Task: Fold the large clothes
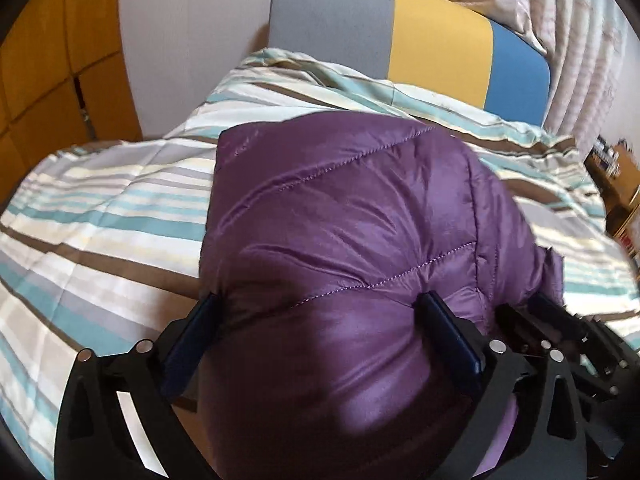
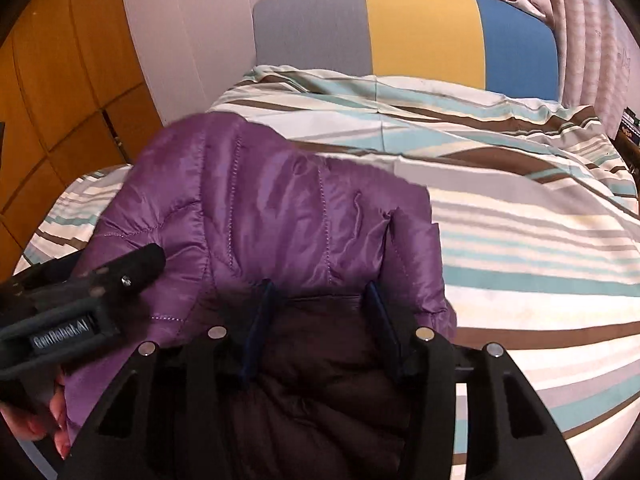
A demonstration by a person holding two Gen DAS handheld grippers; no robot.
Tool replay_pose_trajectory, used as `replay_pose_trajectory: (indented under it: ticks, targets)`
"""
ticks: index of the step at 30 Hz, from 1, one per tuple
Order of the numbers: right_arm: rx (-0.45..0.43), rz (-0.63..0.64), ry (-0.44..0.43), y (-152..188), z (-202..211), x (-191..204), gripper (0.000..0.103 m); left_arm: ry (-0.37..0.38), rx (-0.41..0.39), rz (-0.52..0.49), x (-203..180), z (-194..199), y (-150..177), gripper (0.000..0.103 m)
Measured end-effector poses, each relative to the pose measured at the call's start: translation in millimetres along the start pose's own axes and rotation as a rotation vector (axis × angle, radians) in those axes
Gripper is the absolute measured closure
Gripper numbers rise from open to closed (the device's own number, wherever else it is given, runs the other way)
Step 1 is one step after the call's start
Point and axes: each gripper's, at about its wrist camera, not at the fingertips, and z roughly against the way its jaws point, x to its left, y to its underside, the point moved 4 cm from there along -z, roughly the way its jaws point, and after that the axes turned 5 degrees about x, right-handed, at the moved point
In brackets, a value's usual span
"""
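Note:
A purple quilted puffer jacket (image 1: 340,208) lies bunched on a striped bedspread (image 1: 100,216). My left gripper (image 1: 320,312) has its jaws wide apart with a thick fold of the jacket bulging between the fingers (image 1: 444,320). My right gripper (image 2: 320,304) has the jacket (image 2: 260,208) and its dark lining (image 2: 328,360) between its fingers (image 2: 380,316); the jaws stand apart around the padded fabric. The left gripper's body (image 2: 80,300) shows at the left of the right wrist view, close beside the right one. The right gripper's body (image 1: 560,336) shows at the left wrist view's right edge.
A headboard in grey, yellow and blue (image 1: 420,36) stands at the far end of the bed. Wooden wardrobe doors (image 1: 48,60) are on the left. Curtains (image 1: 580,40) hang at the right, with a shelf of small items (image 1: 616,168) beside the bed.

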Motion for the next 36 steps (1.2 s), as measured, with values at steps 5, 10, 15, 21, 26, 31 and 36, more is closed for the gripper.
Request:
replay_pose_trajectory:
  ticks: [5,10,15,21,26,31,36]
  targets:
    - [-0.079,0.04,0.042,17,-9,-2,0.057,-0.01,-0.02,-0.016,-1,-10,7,0.003]
    - [-0.079,0.051,0.035,17,-1,0,0.051,-0.006,-0.034,-0.011,-1,3,7,0.003]
    - [-0.116,0.065,0.032,32,40,8,0.024,-0.005,-0.062,0.032,2,41,27,0.003]
    - [-0.121,0.075,0.046,58,78,16,0.019,-0.026,-0.116,0.069,12,84,66,0.003]
    - [-0.133,0.066,0.026,76,110,17,0.013,-0.106,-0.155,0.02,13,115,91,0.003]
    - [-0.149,0.042,0.002,93,139,18,0.011,-0.09,-0.176,-0.025,8,146,112,0.003]
    - [-0.177,0.023,-0.009,109,168,17,0.009,-0.036,-0.192,0.005,11,171,126,0.003]
